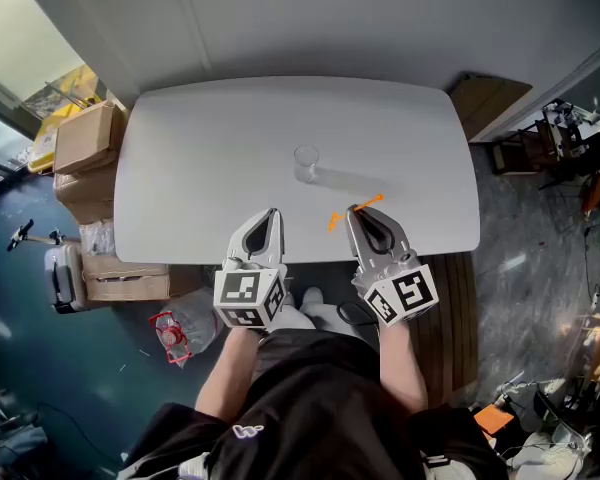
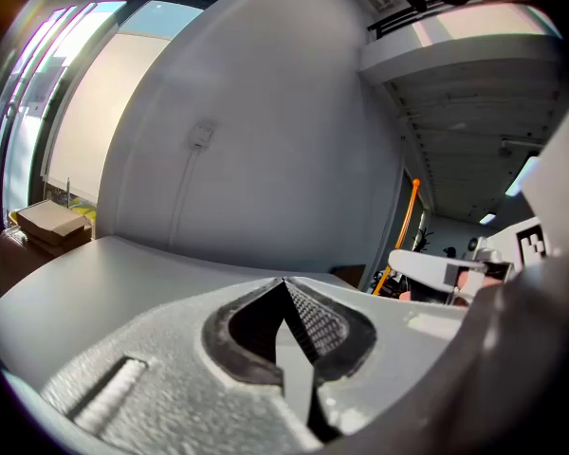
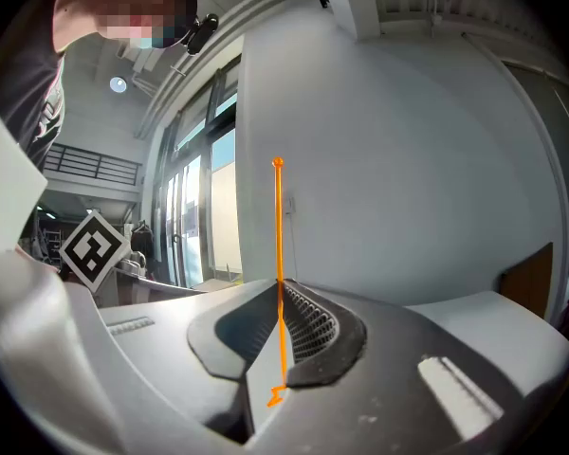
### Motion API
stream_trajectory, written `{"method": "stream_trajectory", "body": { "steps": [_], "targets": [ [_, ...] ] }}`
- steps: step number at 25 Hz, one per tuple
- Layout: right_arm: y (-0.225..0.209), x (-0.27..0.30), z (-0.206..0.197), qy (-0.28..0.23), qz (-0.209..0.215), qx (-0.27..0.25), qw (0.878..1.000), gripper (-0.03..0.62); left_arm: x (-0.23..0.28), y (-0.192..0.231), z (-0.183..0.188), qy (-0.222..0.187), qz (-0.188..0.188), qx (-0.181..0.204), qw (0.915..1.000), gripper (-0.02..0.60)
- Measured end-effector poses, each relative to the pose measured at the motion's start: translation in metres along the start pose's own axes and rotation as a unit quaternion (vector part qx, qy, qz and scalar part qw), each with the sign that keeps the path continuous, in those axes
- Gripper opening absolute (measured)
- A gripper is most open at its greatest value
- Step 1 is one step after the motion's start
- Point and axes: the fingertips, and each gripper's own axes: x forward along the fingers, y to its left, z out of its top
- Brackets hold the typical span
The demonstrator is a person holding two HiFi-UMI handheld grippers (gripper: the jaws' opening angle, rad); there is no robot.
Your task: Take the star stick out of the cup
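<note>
White table with rounded corners is set against a grey wall. Its far edge is met by the wall, and its near edge runs just under both grippers.

Off the left edge, boxes are stacked on a dark floor, close to the table's side.

Left gripper is held over the near edge and pointed toward the wall. Its jaws are seen pressed together, with nothing between them.

Cup, clear, is stood upright near the table's middle, beyond both grippers. Bare tabletop is seen on every side of it, widest to left and right.

Stick, orange, is out of the cup and apart from it, nearer the near edge and to the right. It is pinched in the right gripper, whose jaws are closed narrowly on the thin shaft.

- Long axis is laid across the jaws.
- From the head view it runs lower left to upper right, with the star end at the left and the small knob end at the right.
- In the right gripper view it is seen straight up and down, with the knob on top and the star below the pads.

Off the right edge, a wood panel is seen by the far corner, and clutter is crowded on the floor beyond.
</note>
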Motion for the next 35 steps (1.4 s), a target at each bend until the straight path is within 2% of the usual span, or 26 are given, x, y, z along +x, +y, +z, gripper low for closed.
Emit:
{"method": "stream_trajectory", "body": {
  "steps": [20, 35],
  "targets": [
    [-0.001, 0.01, -0.015, 0.006, 0.006, 0.009, 1.0, 0.023, 0.007, -0.008, 0.007, -0.003, 0.0, 0.01, 0.9999, 0.003],
    [-0.013, 0.013, -0.012, 0.001, -0.012, 0.007, 1.0, 0.021, 0.009, -0.008, 0.005, -0.001, 0.002, 0.007, 1.0, 0.003]
  ]
}}
